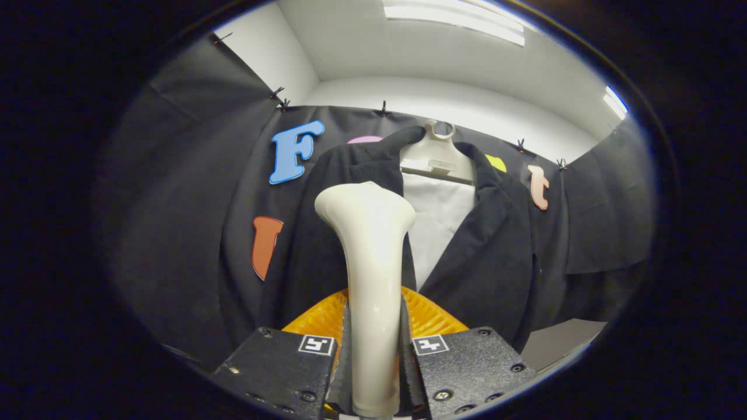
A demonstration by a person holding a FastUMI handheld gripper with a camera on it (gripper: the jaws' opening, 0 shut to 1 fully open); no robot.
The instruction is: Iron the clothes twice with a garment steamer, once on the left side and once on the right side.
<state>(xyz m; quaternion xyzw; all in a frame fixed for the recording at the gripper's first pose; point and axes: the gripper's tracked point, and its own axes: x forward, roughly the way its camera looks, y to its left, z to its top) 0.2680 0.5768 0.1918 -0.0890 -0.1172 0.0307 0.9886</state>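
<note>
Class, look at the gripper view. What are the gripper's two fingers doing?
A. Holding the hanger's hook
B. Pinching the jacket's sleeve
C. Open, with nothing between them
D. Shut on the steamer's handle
D: both fingers press on the sides of the steamer handle, whose head rises ahead of them in front of the jacket on its hanger.

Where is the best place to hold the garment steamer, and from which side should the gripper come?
On its narrow straight handle, below the flared head, as the gripper does now: both fingers press on the garment steamer from its two sides. The shaft is slim and even there; the wide head would likely slip.
</note>
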